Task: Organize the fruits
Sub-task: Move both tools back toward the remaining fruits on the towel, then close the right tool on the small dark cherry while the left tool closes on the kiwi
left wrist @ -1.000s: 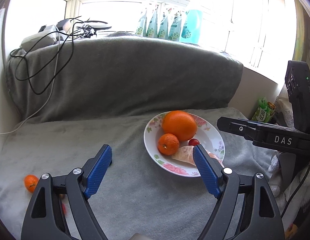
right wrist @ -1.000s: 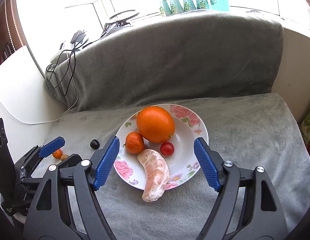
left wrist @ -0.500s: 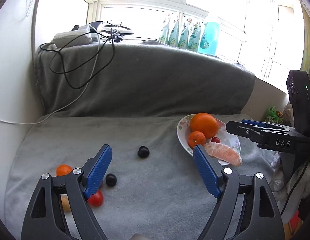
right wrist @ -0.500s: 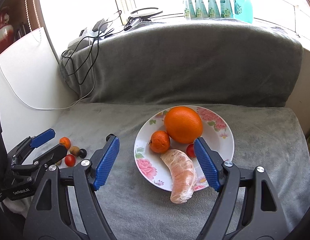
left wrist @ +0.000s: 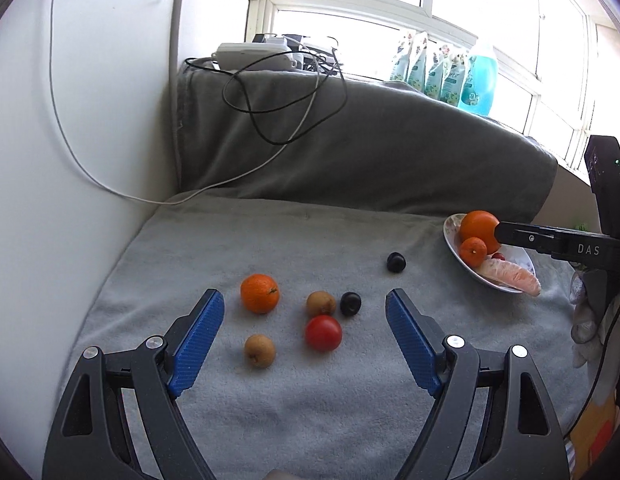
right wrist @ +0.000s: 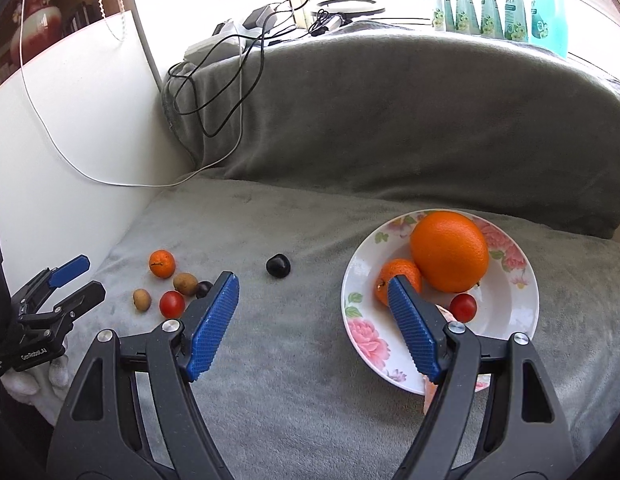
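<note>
Grey blanket (left wrist: 310,420) covers the seat where the fruit lies. Left gripper (left wrist: 305,334), fingers spread wide and empty, hangs over a loose cluster: a mandarin (left wrist: 259,293), two brown fruits (left wrist: 321,303) (left wrist: 259,350), a tomato (left wrist: 323,333) and a dark plum (left wrist: 350,303) just beside the nearer brown fruit. A second plum (left wrist: 396,262) lies apart, between the cluster and the plate (right wrist: 518,312). Right gripper (right wrist: 312,318), fingers likewise open and holding nothing, hovers beside the plate's left rim; its right finger (right wrist: 414,336) overlaps the plate in view. On the floral plate sit a large orange (right wrist: 449,251), a small mandarin (right wrist: 398,276) touching it, a cherry tomato (right wrist: 462,307) and a peeled citrus segment (left wrist: 510,276) that overhangs the rim. Cables (left wrist: 277,100) trail over the blanket-draped backrest, and bottles (left wrist: 450,76) line the windowsill.
</note>
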The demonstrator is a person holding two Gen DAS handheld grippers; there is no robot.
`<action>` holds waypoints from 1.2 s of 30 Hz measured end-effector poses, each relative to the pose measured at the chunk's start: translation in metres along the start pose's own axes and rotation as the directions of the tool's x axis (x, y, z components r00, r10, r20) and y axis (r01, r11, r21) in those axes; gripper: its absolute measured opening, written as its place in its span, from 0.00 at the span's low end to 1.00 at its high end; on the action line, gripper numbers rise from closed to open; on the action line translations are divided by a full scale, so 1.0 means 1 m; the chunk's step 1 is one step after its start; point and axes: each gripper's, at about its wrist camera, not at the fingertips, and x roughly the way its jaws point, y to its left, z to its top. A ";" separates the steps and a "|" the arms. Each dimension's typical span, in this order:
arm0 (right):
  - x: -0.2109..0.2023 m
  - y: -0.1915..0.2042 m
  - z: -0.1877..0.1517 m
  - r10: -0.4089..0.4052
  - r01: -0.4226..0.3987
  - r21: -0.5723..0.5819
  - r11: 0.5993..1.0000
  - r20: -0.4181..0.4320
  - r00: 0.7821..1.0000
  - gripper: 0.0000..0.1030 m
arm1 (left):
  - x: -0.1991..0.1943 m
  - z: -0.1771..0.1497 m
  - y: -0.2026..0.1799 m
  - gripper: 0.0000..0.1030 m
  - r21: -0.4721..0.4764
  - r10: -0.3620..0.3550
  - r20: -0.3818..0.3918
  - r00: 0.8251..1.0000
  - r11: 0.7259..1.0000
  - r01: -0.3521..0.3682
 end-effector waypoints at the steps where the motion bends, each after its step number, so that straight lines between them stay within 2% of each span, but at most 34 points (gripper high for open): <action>1: 0.003 0.003 0.000 0.005 -0.005 -0.006 1.000 -0.003 1.000 0.77 | 0.000 -0.003 0.005 0.81 -0.007 0.007 -0.007 1.000 1.000 -0.007; 8: 0.026 0.023 0.005 0.056 -0.058 -0.029 0.998 -0.044 0.997 0.77 | 0.004 -0.017 0.027 0.80 -0.042 0.033 -0.043 0.999 0.999 -0.035; 15: 0.051 0.042 0.004 0.104 -0.109 -0.046 0.993 -0.100 0.990 0.77 | 0.012 -0.023 0.037 0.80 -0.078 0.005 -0.066 0.998 0.997 -0.010; 16: 0.054 0.044 0.003 0.108 -0.113 -0.049 0.992 -0.106 0.989 0.77 | 0.014 -0.023 0.037 0.77 -0.081 0.003 -0.070 0.998 0.997 -0.009; 18: 0.061 0.049 0.003 0.118 -0.126 -0.056 0.990 -0.121 0.986 0.70 | 0.017 -0.025 0.039 0.73 -0.085 -0.006 -0.079 0.997 0.996 -0.001; 22: 0.076 0.058 0.000 0.135 -0.147 -0.069 0.987 -0.157 0.978 0.65 | 0.026 -0.027 0.040 0.68 -0.092 -0.022 -0.097 0.995 0.996 0.013; 24: 0.084 0.064 -0.002 0.142 -0.158 -0.079 0.984 -0.178 0.974 0.56 | 0.029 -0.028 0.041 0.65 -0.093 -0.030 -0.106 0.994 0.995 0.020; 28: 0.098 0.072 -0.006 0.144 -0.166 -0.094 0.982 -0.207 0.968 0.50 | 0.035 -0.030 0.042 0.60 -0.102 -0.047 -0.122 0.991 0.994 0.034; 30: 0.104 0.075 -0.008 0.148 -0.172 -0.097 0.980 -0.219 0.965 0.44 | 0.037 -0.031 0.043 0.58 -0.105 -0.052 -0.128 0.990 0.994 0.039; 32: 0.108 0.078 -0.009 0.148 -0.175 -0.104 0.979 -0.225 0.963 0.43 | 0.040 -0.032 0.043 0.52 -0.108 -0.058 -0.137 0.989 0.993 0.043; 36: 0.116 0.082 -0.011 0.150 -0.181 -0.112 0.977 -0.238 0.960 0.39 | 0.044 -0.033 0.043 0.51 -0.117 -0.064 -0.149 0.987 0.992 0.047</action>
